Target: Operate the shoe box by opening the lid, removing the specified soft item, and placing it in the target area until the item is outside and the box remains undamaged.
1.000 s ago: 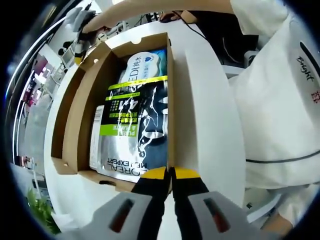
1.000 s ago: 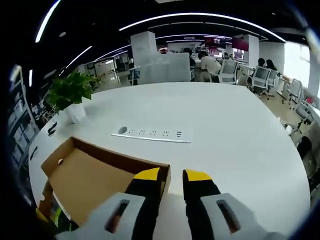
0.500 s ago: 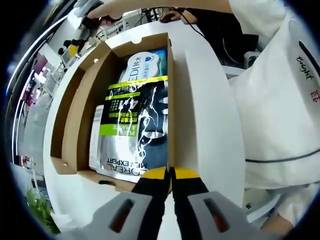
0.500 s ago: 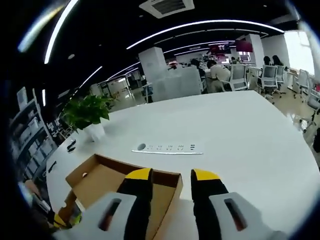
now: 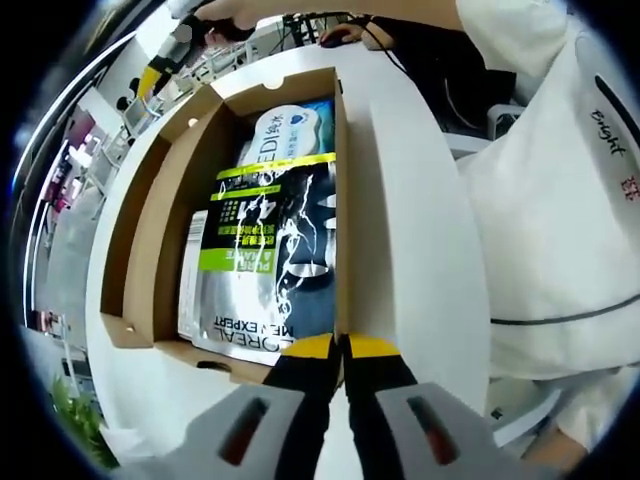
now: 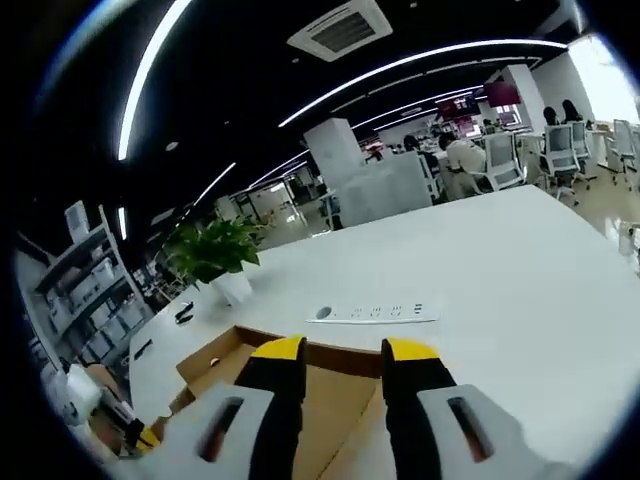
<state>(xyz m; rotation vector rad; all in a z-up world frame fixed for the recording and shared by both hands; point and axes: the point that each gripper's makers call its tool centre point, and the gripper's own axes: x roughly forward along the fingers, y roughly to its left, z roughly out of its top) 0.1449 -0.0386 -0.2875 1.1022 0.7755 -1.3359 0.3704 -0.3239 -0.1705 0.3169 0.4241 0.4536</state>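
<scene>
Left gripper point(image 5: 342, 345) pinched shoe box point(image 5: 140, 250) wall, lower centre; right gripper point(image 6: 342, 352) spread. Hard pull risked tearing cardboard.

Bright, even overhead light from long white ceiling strip lights point(image 6: 400, 65), upper right gripper view. Glare on glossy silver sachet point(image 5: 262, 270), centre left gripper view. Strong fisheye bending at edges; distant office background soft.

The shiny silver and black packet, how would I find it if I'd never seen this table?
Find the open brown shoe box on the white table. The silver and black packet lies on top inside, with green stripes. The pale blue and white packet under it is plainer.
</scene>
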